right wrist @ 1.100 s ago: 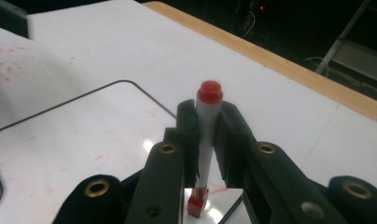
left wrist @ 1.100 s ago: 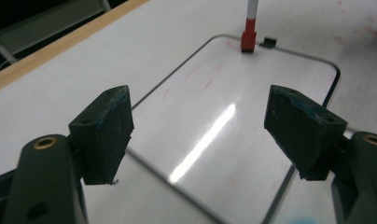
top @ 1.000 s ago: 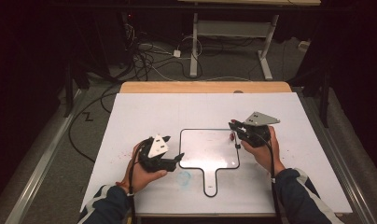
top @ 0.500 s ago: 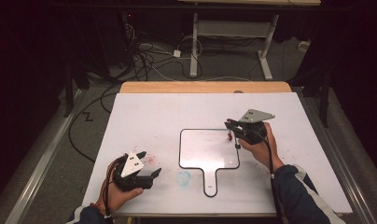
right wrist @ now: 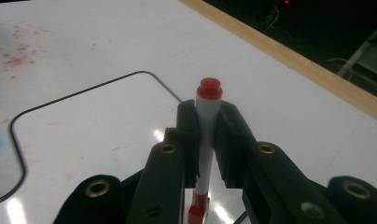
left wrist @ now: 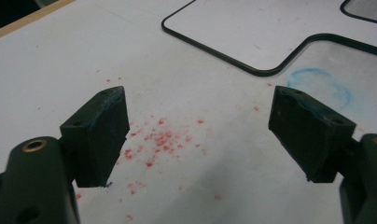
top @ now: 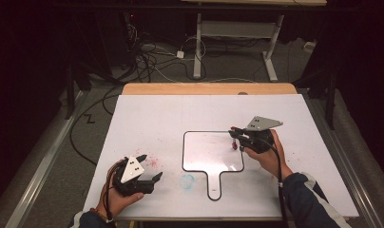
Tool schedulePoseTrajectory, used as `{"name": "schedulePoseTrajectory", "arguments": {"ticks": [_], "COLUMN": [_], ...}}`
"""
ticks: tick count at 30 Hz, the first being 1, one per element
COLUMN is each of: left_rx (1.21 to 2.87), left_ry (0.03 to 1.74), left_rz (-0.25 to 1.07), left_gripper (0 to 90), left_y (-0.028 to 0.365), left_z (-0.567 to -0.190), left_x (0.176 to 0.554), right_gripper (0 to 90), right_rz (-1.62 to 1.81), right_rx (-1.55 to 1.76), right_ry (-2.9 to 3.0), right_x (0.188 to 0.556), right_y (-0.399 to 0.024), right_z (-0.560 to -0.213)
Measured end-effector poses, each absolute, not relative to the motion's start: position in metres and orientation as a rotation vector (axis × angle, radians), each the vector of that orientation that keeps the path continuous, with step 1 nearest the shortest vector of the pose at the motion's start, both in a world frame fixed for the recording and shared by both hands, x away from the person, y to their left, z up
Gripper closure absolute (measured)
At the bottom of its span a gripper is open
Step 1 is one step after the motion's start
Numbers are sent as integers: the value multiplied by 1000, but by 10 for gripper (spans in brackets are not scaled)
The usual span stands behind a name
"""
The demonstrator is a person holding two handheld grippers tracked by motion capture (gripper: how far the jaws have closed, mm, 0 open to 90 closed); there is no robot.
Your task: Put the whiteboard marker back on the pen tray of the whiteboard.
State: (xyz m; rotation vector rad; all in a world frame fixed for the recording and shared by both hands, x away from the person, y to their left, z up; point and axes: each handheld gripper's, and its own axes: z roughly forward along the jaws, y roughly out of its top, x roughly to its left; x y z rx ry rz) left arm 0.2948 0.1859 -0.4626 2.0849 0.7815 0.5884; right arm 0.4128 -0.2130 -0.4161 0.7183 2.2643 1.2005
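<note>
Right gripper view: I have the red-capped marker (right wrist: 208, 122) clamped upright between the right gripper (right wrist: 208, 135) pads, over the small whiteboard (top: 206, 153) at its 3 o'clock edge. Left gripper (top: 149, 167) sits at the board's 8 o'clock, jaws spread wide and empty above red specks (left wrist: 162, 140) on the table (top: 152, 118).

A white tabletop (top: 152, 118) with a wooden strip (top: 209, 89) along its far edge stands in a dark room. Beyond the far edge, a grey floor (top: 228, 61) carries tangled cables (top: 152, 57) and the white legs of another desk (top: 233, 33). Metal rails (top: 33, 166) run past both side edges.
</note>
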Motion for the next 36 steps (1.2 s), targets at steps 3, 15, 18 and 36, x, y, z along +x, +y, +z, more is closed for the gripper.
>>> {"name": "schedulePoseTrajectory", "arguments": {"ticks": [3,15,18,36], "left_rx": [2098,2084,2085,2096], "left_ry": [768,755,751,755], "left_rz": [585,572,573,556], "left_gripper": [193,193,193,194], "left_y": [181,181,181,179], "left_z": [-464,-462,-462,-464], "left_x": [297,298,298,297], "right_gripper": [816,816,816,816], "right_rz": [1201,1370,1355,1236], "right_rx": [728,823,786,898], "right_ry": [2207,2230,2235,2187], "right_x": [423,431,428,424], "right_y": [-210,-166,-150,-206], "right_z": [-420,-425,-425,-418]}}
